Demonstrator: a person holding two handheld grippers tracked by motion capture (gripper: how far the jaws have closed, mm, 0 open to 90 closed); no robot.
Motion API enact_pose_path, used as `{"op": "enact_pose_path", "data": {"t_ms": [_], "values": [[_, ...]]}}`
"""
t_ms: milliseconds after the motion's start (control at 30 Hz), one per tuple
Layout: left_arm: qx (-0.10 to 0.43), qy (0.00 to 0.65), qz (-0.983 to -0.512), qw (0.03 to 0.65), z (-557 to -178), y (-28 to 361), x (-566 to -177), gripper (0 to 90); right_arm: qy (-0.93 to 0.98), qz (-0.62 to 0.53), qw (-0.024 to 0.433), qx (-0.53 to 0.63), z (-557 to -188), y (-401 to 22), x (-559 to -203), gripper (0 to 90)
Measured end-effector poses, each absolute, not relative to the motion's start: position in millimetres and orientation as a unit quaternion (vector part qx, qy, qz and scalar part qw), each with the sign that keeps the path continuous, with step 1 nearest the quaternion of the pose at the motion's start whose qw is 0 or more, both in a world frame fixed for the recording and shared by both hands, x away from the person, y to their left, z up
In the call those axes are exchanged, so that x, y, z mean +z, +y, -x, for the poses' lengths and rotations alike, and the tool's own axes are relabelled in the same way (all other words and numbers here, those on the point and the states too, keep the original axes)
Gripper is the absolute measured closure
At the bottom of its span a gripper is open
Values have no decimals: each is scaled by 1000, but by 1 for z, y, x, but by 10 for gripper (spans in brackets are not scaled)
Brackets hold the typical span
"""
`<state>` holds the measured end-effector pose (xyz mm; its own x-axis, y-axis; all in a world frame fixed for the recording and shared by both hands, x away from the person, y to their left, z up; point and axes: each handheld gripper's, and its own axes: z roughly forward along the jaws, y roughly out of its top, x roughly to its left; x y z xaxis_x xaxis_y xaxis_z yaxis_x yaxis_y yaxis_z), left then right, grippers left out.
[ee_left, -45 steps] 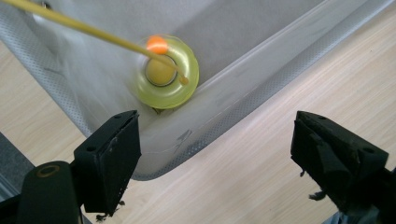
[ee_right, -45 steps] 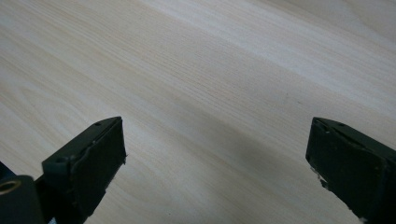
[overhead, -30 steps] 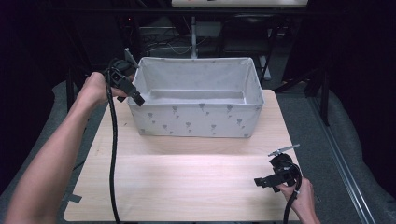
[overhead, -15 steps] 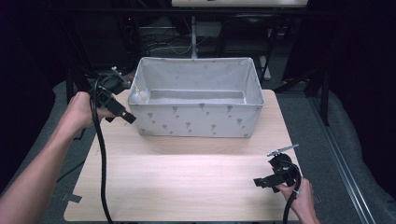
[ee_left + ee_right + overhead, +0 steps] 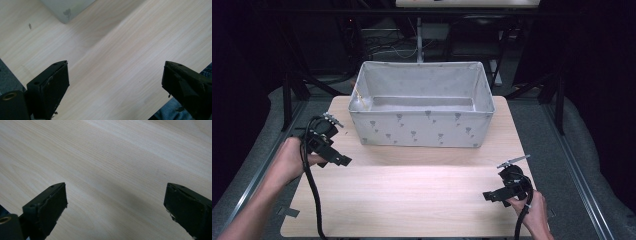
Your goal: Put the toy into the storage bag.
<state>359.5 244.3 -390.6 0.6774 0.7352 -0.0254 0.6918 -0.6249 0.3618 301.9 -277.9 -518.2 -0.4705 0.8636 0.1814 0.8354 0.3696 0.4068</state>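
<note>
A pale wooden desk (image 5: 412, 200) carries a grey fabric bin (image 5: 422, 112) at its far edge, dark room around; left tool (image 5: 343, 160) just widened, empty, right tool (image 5: 488, 196) wide, empty.

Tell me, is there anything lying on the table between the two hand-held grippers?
No. In the high view, bare wooden table stretches from the left gripper to the right gripper; the grey fabric bin stands farther back.

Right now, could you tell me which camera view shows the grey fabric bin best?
The high view: the whole grey fabric bin stands there at the table's far side, open top and printed front wall visible. The left gripper view catches one bottom corner of it. The right gripper view looks at bare wood.
</note>
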Motion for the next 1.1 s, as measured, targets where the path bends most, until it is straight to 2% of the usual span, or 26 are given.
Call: {"op": "enact_pose_path", "data": {"t_ms": [733, 833, 900, 1100], "values": [[9, 456, -867, 203, -319, 255, -508, 62, 833, -506, 26, 220, -302, -277, -520, 47], [18, 452, -867, 207, -316, 255, -515, 86, 835, -505, 24, 218, -303, -276, -521, 47], [35, 440, -874, 202, -315, 257, -521, 89, 835, -504, 24, 219, -303, -277, -521, 47], [41, 444, -870, 208, -321, 266, -531, 77, 831, -506, 25, 227, -302, -278, -521, 47]]}}
